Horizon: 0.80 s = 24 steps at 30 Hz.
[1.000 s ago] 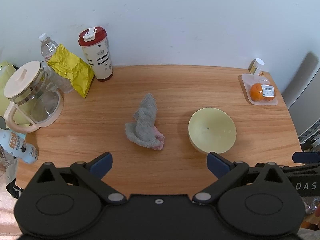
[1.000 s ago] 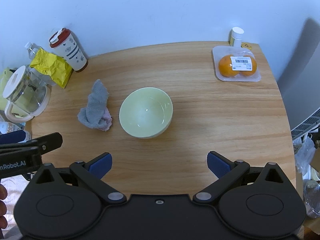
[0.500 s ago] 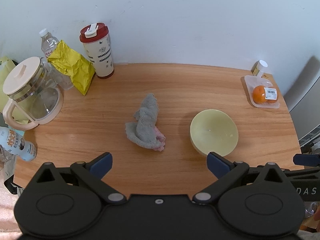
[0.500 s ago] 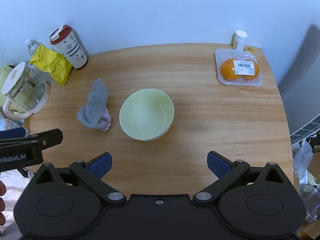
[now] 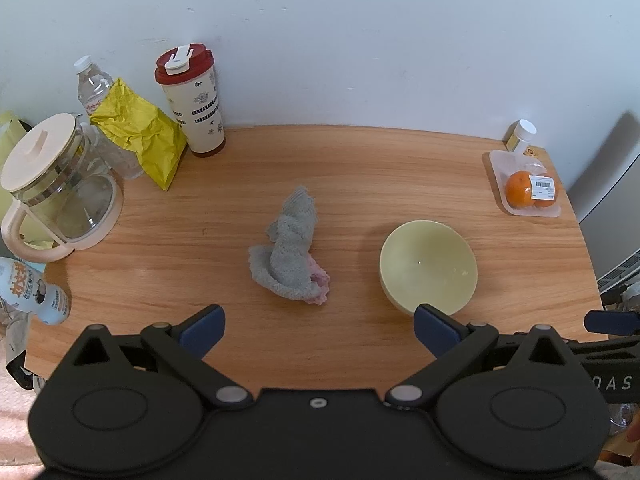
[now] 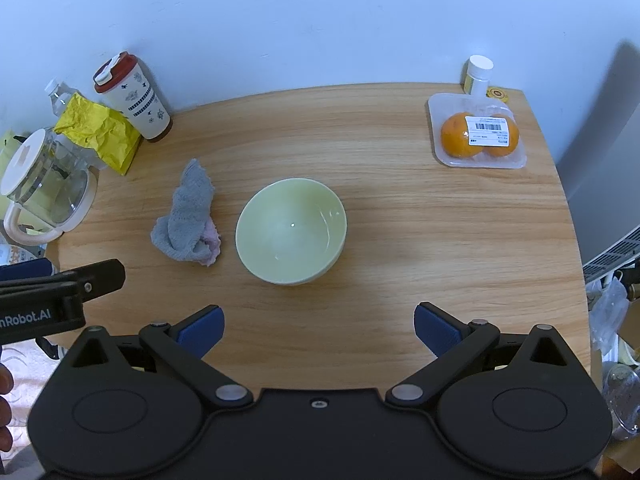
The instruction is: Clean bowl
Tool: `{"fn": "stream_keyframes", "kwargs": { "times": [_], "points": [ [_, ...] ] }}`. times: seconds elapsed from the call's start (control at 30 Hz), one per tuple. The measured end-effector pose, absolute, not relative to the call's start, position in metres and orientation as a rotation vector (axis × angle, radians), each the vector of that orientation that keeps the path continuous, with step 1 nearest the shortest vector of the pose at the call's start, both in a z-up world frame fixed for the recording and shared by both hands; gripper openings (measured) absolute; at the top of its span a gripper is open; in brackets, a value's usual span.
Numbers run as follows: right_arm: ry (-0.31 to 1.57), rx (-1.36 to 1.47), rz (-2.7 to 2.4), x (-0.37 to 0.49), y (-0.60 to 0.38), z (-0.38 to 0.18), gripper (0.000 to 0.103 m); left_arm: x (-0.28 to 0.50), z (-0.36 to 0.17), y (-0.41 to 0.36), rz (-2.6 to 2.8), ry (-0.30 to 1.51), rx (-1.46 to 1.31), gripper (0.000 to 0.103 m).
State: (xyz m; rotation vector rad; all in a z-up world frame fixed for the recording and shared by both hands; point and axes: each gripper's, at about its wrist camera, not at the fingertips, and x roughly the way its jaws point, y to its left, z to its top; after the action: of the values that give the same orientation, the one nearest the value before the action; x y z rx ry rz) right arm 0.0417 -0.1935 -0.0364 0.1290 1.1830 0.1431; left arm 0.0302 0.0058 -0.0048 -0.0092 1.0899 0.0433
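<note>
Bowl (image 6: 291, 231), pale green and upright, sits near the middle of a wooden tabletop (image 6: 420, 240). Its inside looks smooth and glossy, with small highlights on the surface. A crumpled grey cloth (image 6: 188, 218) with a pink patch lies just beside the bowl, on its left as the right wrist camera sees it, not touching it.

Left claw (image 5: 318, 326) hovers over the near edge of the tabletop with its 2 blue-tipped fingers (image 5: 200, 330) spread wide apart and nothing between them. From its camera the cloth (image 5: 292, 246) lies ahead, roughly centred between the fingers, and the bowl (image 5: 428, 266) sits ahead of the right finger.

Right claw (image 6: 318, 326) is also spread wide and holds nothing, hovering over the near edge with the bowl straight ahead of it. Part of the left tool shows at the left edge of this view.

Along the back left of the tabletop stand a white tumbler with a red lid (image 5: 192, 100), a crumpled yellow bag (image 5: 140, 138), a clear water bottle (image 5: 94, 88) and a glass jug with a cream lid (image 5: 52, 184). At the back right, a plastic tray wrapped in film holds 2 oranges (image 6: 478, 134) under a barcode label, with a small white-capped jar (image 6: 478, 74) behind it. A white wall rises behind everything.
</note>
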Motion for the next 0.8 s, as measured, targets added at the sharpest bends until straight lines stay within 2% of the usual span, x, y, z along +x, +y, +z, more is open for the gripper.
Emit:
{"fn": "stream_keyframes", "kwargs": {
  "times": [0.57,0.8],
  "points": [
    [1.174,0.140,0.136,0.041,-0.191,-0.033,0.103,0.033,-0.002,0.015,0.040,1.094,-0.022,0.102],
    [1.121,0.132,0.099,0.052,-0.199,-0.028,0.103,0.049,-0.011,0.039,-0.008,1.116,-0.133,0.102]
  ]
}}
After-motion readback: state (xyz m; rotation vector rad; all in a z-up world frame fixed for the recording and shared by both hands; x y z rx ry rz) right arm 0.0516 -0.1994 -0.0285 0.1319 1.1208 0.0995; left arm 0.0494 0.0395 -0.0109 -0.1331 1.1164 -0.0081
